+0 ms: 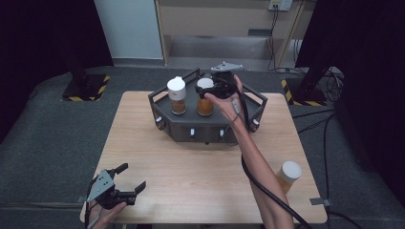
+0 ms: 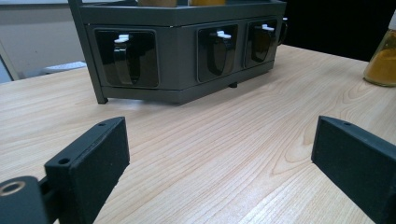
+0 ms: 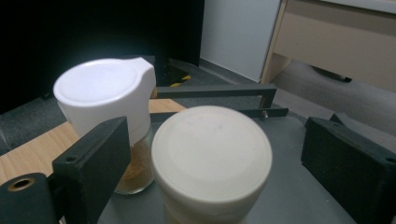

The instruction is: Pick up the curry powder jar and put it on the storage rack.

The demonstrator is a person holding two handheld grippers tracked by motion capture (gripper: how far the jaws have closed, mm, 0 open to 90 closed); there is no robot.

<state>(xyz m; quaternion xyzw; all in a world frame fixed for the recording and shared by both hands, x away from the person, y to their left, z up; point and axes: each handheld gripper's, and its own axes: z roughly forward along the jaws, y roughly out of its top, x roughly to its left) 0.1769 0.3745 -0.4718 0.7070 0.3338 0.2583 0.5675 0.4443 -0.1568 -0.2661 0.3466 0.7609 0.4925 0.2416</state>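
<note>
Three jars: two stand in the rack (image 1: 210, 125), one (image 1: 289, 174) on the worktop (image 1: 191, 167). Right hand-held gripper (image 3: 215, 154), arm outstretched, gapes around the right-hand jar (image 3: 212, 158) without touching; left hand-held gripper (image 1: 125, 187) rests open, empty.

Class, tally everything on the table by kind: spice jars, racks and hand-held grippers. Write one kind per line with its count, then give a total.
Spice jars: 3 (white-capped jar and cream-lidded jar on the rack, third jar at the table's right edge)
Racks: 1 (dark grey rack)
Grippers: 2 (left gripper, right gripper)
Total: 6
</note>
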